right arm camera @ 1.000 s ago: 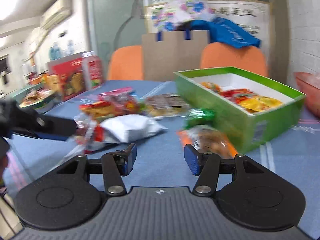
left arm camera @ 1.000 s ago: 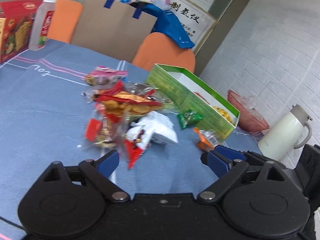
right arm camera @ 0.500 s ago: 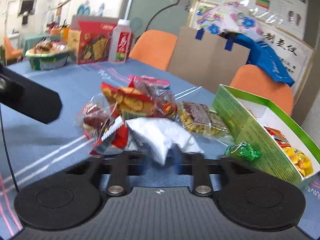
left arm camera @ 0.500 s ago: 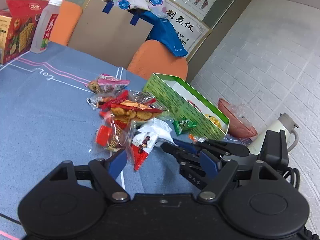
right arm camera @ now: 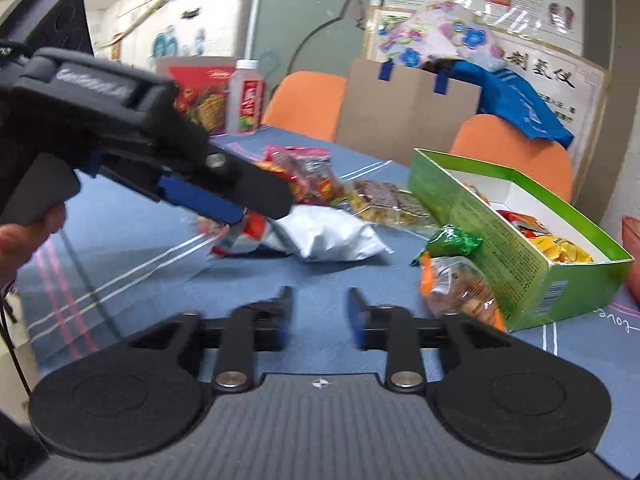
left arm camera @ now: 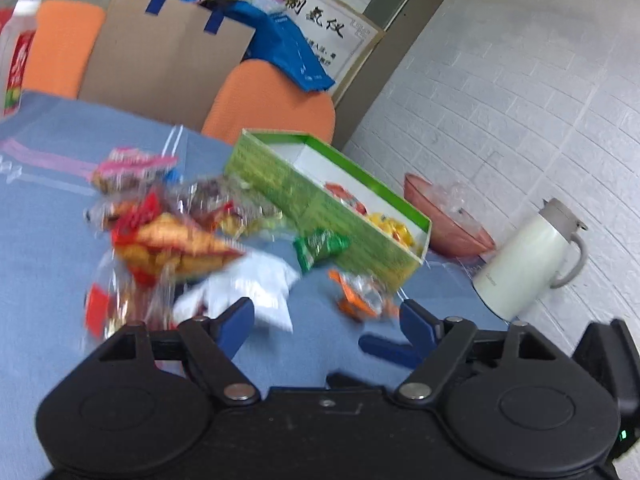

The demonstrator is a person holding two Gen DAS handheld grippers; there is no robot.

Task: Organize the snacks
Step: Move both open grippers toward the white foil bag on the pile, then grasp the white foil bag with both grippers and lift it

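Right gripper [right arm camera: 318, 312] — empty, jaws opening — has the orange packet [right arm camera: 460, 292] at right-centre frame, beside the green box [right arm camera: 500, 248].

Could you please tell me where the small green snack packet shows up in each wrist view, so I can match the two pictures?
Left wrist view: the green snack packet lies at centre, on the blue cloth against the near long wall of the green box.
Right wrist view: the packet lies right of centre, by the box's near wall, just above an orange-edged packet.
Shared landmark: the green box.
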